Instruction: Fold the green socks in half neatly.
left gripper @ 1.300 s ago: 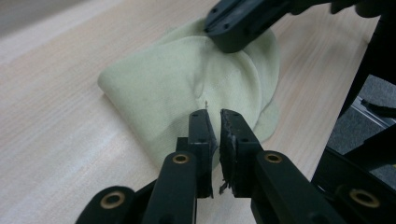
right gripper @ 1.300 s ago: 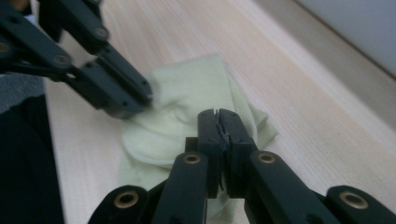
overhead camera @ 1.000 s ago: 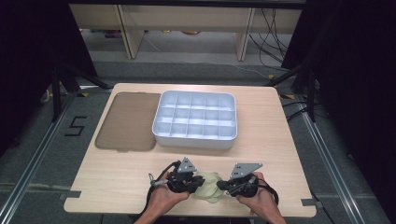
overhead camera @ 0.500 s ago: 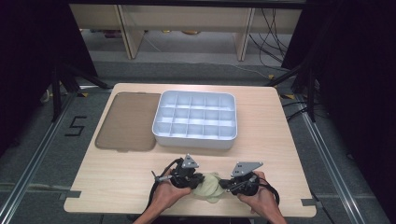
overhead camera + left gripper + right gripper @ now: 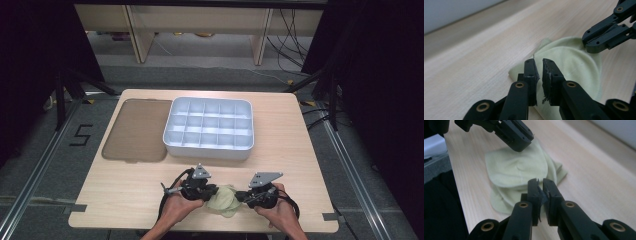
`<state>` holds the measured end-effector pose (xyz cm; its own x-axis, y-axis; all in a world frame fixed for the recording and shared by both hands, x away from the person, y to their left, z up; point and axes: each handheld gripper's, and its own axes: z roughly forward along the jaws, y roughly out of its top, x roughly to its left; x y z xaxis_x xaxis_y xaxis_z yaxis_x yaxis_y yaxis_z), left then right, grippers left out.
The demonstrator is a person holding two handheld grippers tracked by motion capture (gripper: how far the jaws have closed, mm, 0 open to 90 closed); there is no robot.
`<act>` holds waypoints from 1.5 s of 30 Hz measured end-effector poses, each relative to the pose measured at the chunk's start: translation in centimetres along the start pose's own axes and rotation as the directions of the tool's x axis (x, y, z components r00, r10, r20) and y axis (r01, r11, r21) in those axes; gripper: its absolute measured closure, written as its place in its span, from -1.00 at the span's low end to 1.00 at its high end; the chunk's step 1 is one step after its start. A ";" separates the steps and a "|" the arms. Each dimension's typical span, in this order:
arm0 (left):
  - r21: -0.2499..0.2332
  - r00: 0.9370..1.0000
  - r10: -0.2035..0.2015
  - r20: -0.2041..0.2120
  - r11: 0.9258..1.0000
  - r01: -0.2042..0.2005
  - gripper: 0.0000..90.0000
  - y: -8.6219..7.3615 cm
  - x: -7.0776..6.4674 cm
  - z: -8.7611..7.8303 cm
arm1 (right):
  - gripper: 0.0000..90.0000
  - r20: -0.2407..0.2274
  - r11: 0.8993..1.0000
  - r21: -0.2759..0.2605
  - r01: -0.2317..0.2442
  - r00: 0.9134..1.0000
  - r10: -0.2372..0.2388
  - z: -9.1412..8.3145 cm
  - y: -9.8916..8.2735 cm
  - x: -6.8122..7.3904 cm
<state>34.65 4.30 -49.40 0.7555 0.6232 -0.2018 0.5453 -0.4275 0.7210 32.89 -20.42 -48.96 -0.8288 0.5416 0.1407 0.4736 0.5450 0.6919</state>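
Between both tools (image 5: 211,190) (image 5: 244,196), green cloth (image 5: 225,201)

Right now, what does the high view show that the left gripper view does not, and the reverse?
The high view adds the grid of compartments in the white plastic tray and the flat brown rectangular panel beside it. The left gripper view adds the narrow slit between its black jaws. Both share the pale green cloth, the light wooden table and the left gripper.

Table (image 5: 125,190), cloth (image 5: 225,201) (pale green), tray (image 5: 208,130), mat (image 5: 136,130)
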 end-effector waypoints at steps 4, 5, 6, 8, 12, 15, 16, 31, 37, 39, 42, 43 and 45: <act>-0.037 1.000 0.000 -0.004 0.999 0.000 0.77 0.1 0.1 -1.8 | 0.81 0.006 0.999 -0.043 -0.003 1.000 0.003 -0.4 0.5 0.2; -0.041 1.000 -0.003 -0.007 0.999 0.003 0.77 -0.1 0.1 -2.2 | 0.80 -0.004 0.999 -0.053 -0.010 1.000 0.010 -0.3 0.6 0.3; -0.040 1.000 -0.006 -0.007 0.999 0.005 0.77 -0.3 0.2 -2.6 | 0.78 -0.004 0.999 -0.049 -0.020 1.000 0.020 -0.4 0.7 0.4; -0.044 1.000 -0.009 -0.012 0.999 0.008 0.77 -0.9 0.4 -3.3 | 0.76 -0.002 0.998 -0.051 -0.028 1.000 0.028 -0.2 0.8 0.6; -0.053 0.999 -0.038 -0.016 0.998 0.037 0.75 -2.2 0.6 -4.3 | 0.69 0.021 0.998 -0.041 -0.047 0.999 0.048 0.4 1.1 0.9; -0.063 0.998 -0.056 -0.014 0.996 0.055 0.72 -3.0 0.7 -5.1 | 0.51 0.030 0.996 -0.028 -0.083 0.996 0.084 0.8 1.2 1.3; -0.045 0.999 -0.039 -0.018 0.998 0.038 0.70 -3.2 1.0 -5.5 | 0.40 0.028 0.995 -0.025 -0.100 0.994 0.101 0.9 1.2 1.4; -0.051 0.997 -0.082 -0.013 0.995 0.081 0.42 -4.1 1.1 -5.7 | 0.99 0.058 0.997 -0.024 -0.075 0.995 0.077 1.3 1.1 1.7; -0.054 0.997 -0.080 -0.017 0.995 0.079 0.40 -4.0 0.9 -5.8 | 1.00 0.056 0.996 -0.078 -0.034 0.998 0.039 0.0 2.7 2.3; -0.052 0.997 -0.073 -0.020 0.996 0.072 0.41 -4.0 0.9 -5.9 | 1.00 0.061 0.996 -0.088 -0.020 0.998 0.025 -0.2 2.8 2.1; -0.032 0.999 -0.045 -0.019 0.998 0.045 0.43 -4.0 1.1 -6.0 | 1.00 0.048 0.993 -0.102 -0.052 0.997 0.057 -0.5 2.6 1.4; -0.035 0.999 -0.048 -0.020 0.998 0.048 0.44 -4.0 1.0 -6.0 | 1.00 0.042 0.992 -0.112 -0.063 0.997 0.068 -0.4 2.4 1.2; -0.037 0.999 -0.048 -0.022 0.998 0.047 0.45 -4.0 1.0 -6.0 | 1.00 0.023 0.992 -0.103 -0.077 0.997 0.080 -0.6 2.2 0.6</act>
<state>31.08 10.53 -48.53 0.7205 0.6573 -0.2212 0.5664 -0.3736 0.7346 33.22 -19.26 -46.92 -0.7811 0.5982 0.1788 0.5029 0.4331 0.7480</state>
